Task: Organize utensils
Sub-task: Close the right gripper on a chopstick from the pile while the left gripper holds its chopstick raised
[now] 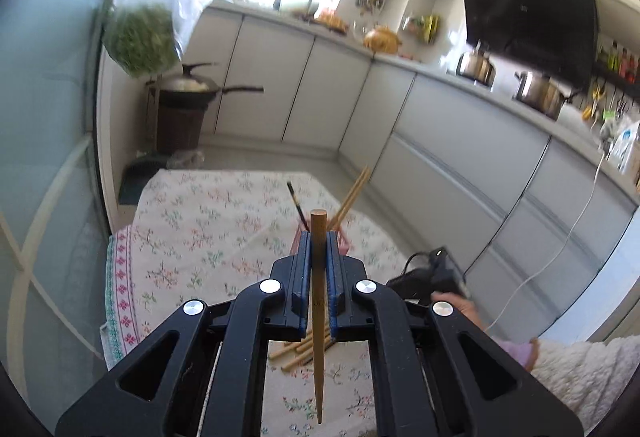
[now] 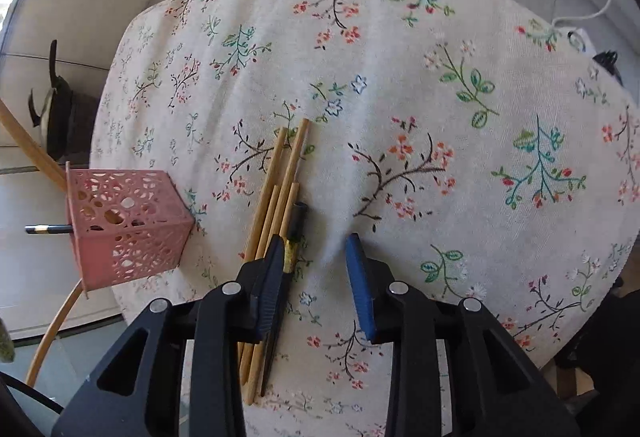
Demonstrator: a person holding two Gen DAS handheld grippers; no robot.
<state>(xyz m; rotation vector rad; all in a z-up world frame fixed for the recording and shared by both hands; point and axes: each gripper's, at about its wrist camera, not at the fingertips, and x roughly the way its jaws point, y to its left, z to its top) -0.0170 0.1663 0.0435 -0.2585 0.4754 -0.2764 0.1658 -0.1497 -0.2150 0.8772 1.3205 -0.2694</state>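
Note:
My left gripper (image 1: 319,243) is shut on a bamboo chopstick (image 1: 319,301), held upright above the table. Behind it the pink perforated holder (image 1: 344,239) shows partly, with bamboo chopsticks (image 1: 352,197) and a black chopstick (image 1: 297,205) standing in it. More bamboo chopsticks (image 1: 298,351) lie on the cloth below. In the right wrist view my right gripper (image 2: 316,249) is open, low over the cloth, with its left finger over a bundle of bamboo chopsticks (image 2: 280,181) and one black chopstick (image 2: 297,221). The pink holder (image 2: 124,225) stands to the left.
The floral tablecloth (image 2: 400,77) covers a small table; its edges drop off at left and far side. Kitchen cabinets (image 1: 440,125) run behind. A wok on a stand (image 1: 188,93) sits at the far left. A white cable (image 2: 592,9) and a black device (image 1: 432,273) are at the right.

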